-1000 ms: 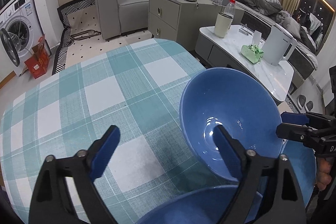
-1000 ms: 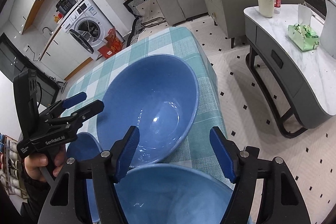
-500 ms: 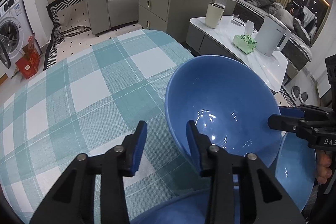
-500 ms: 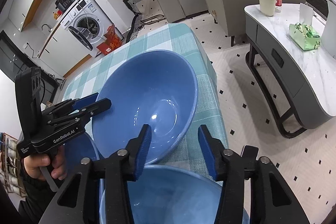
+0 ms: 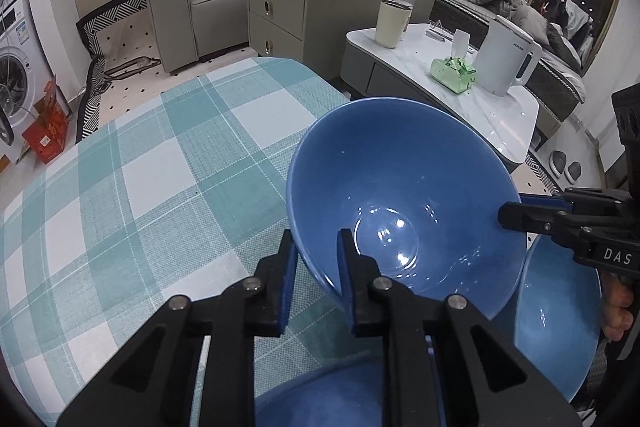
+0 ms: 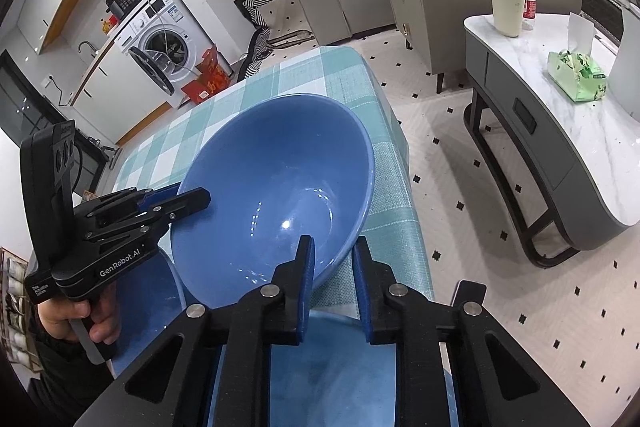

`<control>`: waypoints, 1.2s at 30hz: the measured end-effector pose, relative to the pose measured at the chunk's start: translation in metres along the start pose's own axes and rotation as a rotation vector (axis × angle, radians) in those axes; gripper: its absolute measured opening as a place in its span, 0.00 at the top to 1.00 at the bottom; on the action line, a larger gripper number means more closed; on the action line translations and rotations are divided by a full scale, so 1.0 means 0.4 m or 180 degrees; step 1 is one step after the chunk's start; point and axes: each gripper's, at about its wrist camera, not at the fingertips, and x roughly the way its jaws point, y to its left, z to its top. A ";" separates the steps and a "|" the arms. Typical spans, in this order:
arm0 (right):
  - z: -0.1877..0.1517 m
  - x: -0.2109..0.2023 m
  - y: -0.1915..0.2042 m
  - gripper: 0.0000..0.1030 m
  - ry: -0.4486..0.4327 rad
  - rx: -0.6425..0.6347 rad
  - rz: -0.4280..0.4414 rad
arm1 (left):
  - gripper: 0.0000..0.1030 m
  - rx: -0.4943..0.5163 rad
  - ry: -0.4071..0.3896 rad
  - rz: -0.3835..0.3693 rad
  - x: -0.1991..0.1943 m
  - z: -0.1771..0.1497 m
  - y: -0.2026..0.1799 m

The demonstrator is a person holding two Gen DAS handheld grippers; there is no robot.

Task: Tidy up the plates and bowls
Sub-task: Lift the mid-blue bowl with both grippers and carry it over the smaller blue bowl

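Observation:
A large blue bowl [image 5: 404,187] [image 6: 276,179] sits tilted on the teal checked tablecloth [image 5: 160,179]. My left gripper [image 5: 316,255] grips its near-left rim; its jaws are closing, with the rim pinched between the pads. In the right wrist view, my right gripper [image 6: 334,259] clamps the opposite rim the same way, its jaws closing too. Each gripper shows in the other's view: the right gripper [image 5: 516,215] at the bowl's right edge, the left gripper [image 6: 192,197] at its left edge.
Two more blue bowls lie close by: one under the fingers [image 5: 320,399] [image 6: 340,379], another beside it [image 5: 560,315] [image 6: 160,291]. The table edge [image 6: 404,187] drops to a tiled floor. A white marble coffee table [image 5: 440,83] stands beyond it.
Both grippers have closed from wide open onto the big bowl's rim, one on each side. The bowl now looks more tilted and nearer in both views.

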 end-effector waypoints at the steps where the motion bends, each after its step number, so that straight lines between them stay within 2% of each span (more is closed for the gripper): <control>1: -0.001 -0.001 0.001 0.81 -0.0003 -0.0006 -0.0008 | 0.84 -0.0007 0.0001 -0.0002 0.000 0.000 0.001; 19: 0.011 -0.022 0.022 0.82 -0.0192 -0.0088 -0.0076 | 0.85 -0.0019 -0.0161 0.0029 -0.035 0.004 0.003; 36: -0.008 -0.125 0.062 0.82 -0.0490 -0.0210 -0.0025 | 0.85 0.0003 -0.0458 0.0089 -0.162 -0.002 -0.017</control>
